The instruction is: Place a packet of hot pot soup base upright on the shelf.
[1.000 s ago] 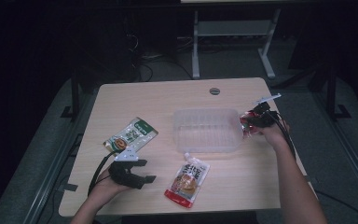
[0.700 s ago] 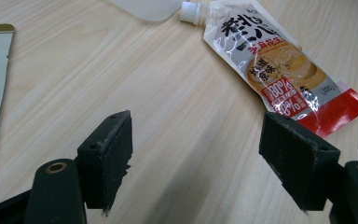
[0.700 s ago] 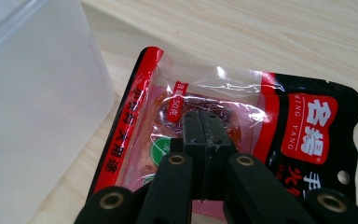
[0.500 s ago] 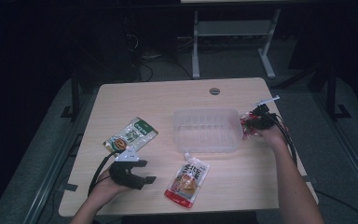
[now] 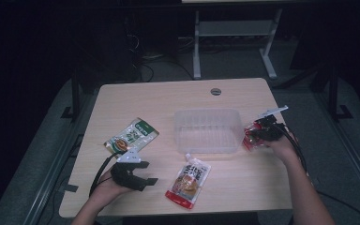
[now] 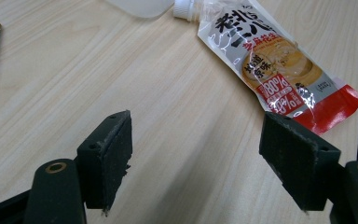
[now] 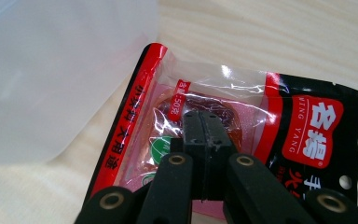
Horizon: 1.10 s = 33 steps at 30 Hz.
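On the wooden table, just right of the clear plastic tub, lies the red-and-black snack pouch; the right gripper sits over its middle, jaws fully together, though whether they pinch the film I cannot tell. The pouch looks light, soft and slippery, so a sealed edge seems the best hold. The left gripper rests wide open and empty beside the spouted sauce pouch.

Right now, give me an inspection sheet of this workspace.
Surface: light wooden table, round cable hole at the far edge.
Job's things: red-and-black snack packet beside the clear plastic tub.
Clutter: green pouch; spouted sauce pouch.
Grippers: right gripper shut, jaws over the packet; left gripper open over bare wood.
Cables: black lead from the left gripper.
Surroundings: dark floor, white frame behind.
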Each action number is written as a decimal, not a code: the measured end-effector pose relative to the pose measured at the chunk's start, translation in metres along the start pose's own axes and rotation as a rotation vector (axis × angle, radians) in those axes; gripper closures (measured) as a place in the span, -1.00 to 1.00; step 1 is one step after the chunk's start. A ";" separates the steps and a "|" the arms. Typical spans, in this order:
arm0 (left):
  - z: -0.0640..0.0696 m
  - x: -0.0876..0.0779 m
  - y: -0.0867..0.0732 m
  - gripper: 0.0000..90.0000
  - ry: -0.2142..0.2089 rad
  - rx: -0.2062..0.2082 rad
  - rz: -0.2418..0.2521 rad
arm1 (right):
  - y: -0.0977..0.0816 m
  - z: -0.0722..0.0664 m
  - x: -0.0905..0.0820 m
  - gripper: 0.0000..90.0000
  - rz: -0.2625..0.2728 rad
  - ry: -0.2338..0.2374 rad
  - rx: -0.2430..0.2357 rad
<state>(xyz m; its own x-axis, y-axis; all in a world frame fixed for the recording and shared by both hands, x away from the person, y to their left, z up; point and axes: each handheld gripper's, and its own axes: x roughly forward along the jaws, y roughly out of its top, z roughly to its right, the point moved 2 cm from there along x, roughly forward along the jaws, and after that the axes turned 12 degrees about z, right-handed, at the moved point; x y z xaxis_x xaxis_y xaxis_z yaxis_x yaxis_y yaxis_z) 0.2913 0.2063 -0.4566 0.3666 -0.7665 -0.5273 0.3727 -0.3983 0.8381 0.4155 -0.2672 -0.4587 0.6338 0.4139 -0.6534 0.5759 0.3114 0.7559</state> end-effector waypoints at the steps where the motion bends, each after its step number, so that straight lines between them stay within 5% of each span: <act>1: 0.000 0.000 0.000 -0.44 0.000 0.000 0.000 | -0.003 -0.002 -0.003 1.00 0.001 0.002 0.001; 20: 0.000 -0.003 0.000 -0.45 0.000 0.004 0.006 | -0.035 -0.036 -0.043 1.00 -0.035 0.027 -0.046; 33: 0.000 -0.002 0.000 -0.45 0.002 0.004 0.009 | -0.056 -0.073 -0.066 1.00 -0.038 0.096 -0.065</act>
<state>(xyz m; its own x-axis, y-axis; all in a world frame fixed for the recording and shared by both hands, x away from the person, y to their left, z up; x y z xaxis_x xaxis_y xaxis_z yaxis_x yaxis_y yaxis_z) 0.2902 0.2074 -0.4554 0.3717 -0.7692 -0.5198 0.3658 -0.3933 0.8435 0.3037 -0.2491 -0.4552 0.5579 0.4799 -0.6771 0.5622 0.3816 0.7337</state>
